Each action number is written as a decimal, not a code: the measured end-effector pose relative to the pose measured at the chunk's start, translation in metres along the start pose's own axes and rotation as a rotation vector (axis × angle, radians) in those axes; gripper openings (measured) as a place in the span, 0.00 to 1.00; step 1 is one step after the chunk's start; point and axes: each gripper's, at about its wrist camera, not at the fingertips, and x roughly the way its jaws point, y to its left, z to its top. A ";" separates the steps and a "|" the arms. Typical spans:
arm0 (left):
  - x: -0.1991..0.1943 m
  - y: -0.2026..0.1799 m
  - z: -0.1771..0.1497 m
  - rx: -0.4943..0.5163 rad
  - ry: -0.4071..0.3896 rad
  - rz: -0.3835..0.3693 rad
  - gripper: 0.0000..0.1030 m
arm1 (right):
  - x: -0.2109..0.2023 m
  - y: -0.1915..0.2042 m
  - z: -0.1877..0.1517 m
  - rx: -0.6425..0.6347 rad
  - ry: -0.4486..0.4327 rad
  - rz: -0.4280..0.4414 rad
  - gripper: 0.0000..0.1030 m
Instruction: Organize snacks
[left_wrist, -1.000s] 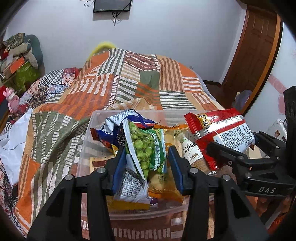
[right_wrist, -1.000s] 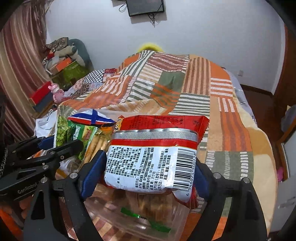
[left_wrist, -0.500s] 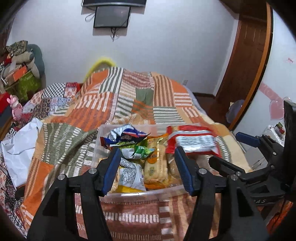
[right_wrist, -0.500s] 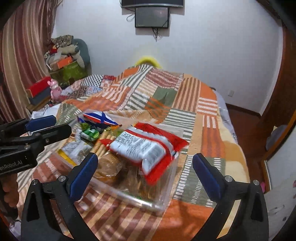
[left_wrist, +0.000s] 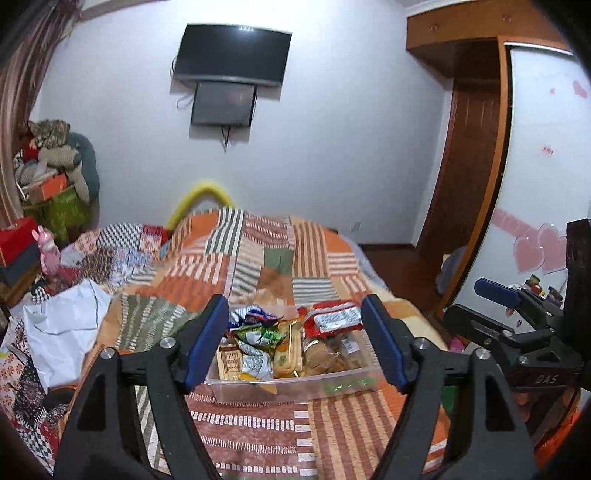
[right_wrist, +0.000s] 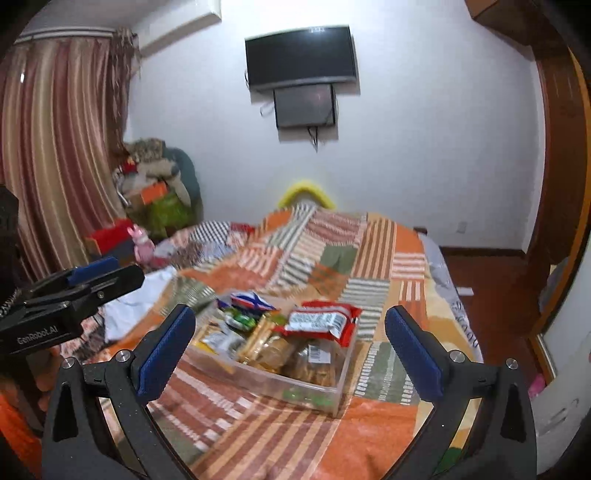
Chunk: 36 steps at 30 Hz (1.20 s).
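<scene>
Clear plastic rectangular bin of snack packets sits on the striped patchwork bed; left claw and right claw both gape empty above it.

Bedroom with plain white walls and a dark TV mounted high, a smaller dark screen hanging right under it with a cable dangling. The bed has an orange, green and white patchwork quilt, and something yellow peeks up behind its far edge. Striped reddish curtains on the left, with a pile of boxes and soft stuff in the corner beside them. Dark wood door and floor on the right.
</scene>
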 end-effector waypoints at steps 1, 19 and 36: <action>-0.006 -0.002 0.001 0.001 -0.010 -0.001 0.76 | -0.005 0.002 0.000 0.002 -0.011 0.002 1.00; -0.061 -0.012 -0.008 0.016 -0.095 0.023 0.93 | -0.050 0.023 -0.012 0.050 -0.092 -0.001 1.00; -0.070 -0.022 -0.017 0.048 -0.105 0.032 0.97 | -0.058 0.023 -0.015 0.052 -0.102 -0.010 1.00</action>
